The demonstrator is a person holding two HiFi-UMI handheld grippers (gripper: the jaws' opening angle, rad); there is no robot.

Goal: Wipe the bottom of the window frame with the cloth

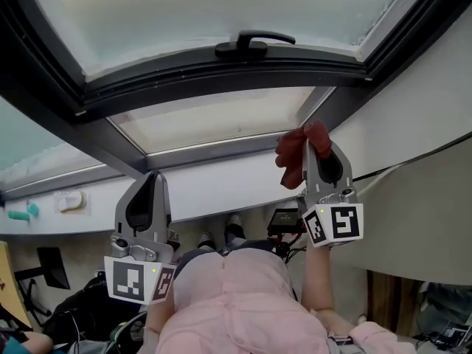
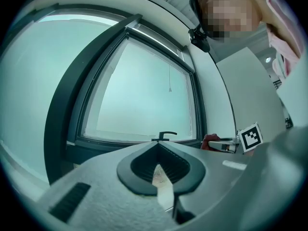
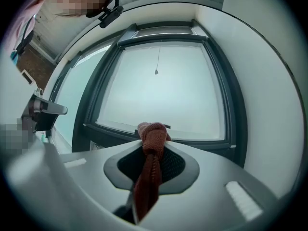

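Pointing up toward the dark window frame [image 1: 221, 71], the left tool [image 1: 153, 177] is clenched on nothing, in front of the white ledge [image 1: 228, 183]. The right tool [image 1: 322, 144] grasps the red cloth [image 1: 293, 161] at the frame's bottom right corner, beside the white wall [image 1: 417, 120].

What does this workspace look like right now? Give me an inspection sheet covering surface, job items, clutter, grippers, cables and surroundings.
Surface: white sill under the dark bottom frame rail; no dirt can be made out.
Job's things: red cloth bunched near the rail's right end; contact cannot be told.
Clutter: teal item and white item at the far left.
Grippers: right gripper shut on the cloth; left gripper shut, empty.
Cables: dark line along the right wall, possibly a cable.
Surroundings: window handle, frosted panes, person in pink top.
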